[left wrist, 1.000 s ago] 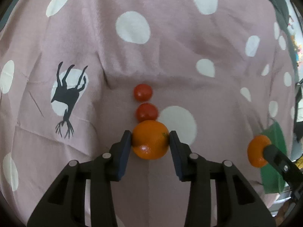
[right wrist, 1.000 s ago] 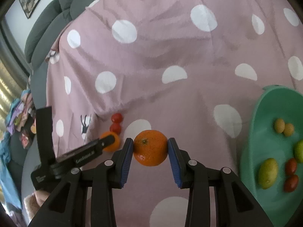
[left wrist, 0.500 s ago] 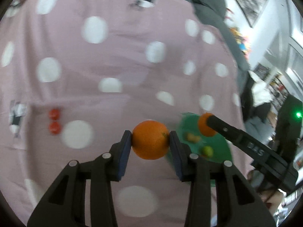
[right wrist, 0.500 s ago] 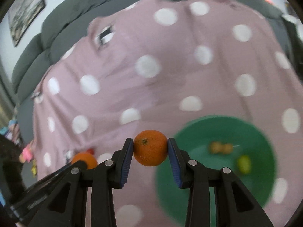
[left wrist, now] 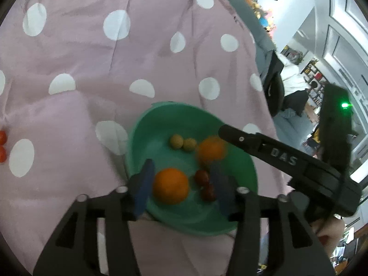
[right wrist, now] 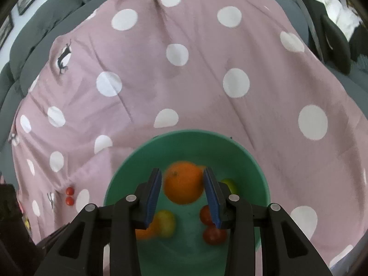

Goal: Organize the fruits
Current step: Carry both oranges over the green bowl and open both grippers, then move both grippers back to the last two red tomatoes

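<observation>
A: What is seen only from the left wrist?
B: "DAS" is read on the right claw (left wrist: 222,138). The left claw (left wrist: 181,188) is opening, its orange (left wrist: 170,185) freed over the green bowl (left wrist: 138,138).
A: And the right wrist?
B: An orange (right wrist: 183,182) is gripped above the bowl; a yellow-green fruit (right wrist: 166,222) is shown.

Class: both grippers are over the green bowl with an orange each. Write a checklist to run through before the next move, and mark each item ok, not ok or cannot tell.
1. Left gripper over the bowl: ok.
2. Left jaws opening, left orange between them and free of the right pad: ok.
3. Left orange already resting in the bowl: cannot tell.
4. Right gripper over the bowl: ok.
5. Right orange released: not ok, pads grip it.
6. All fruit collected: not ok, two tomatoes lie on the cloth.
</observation>
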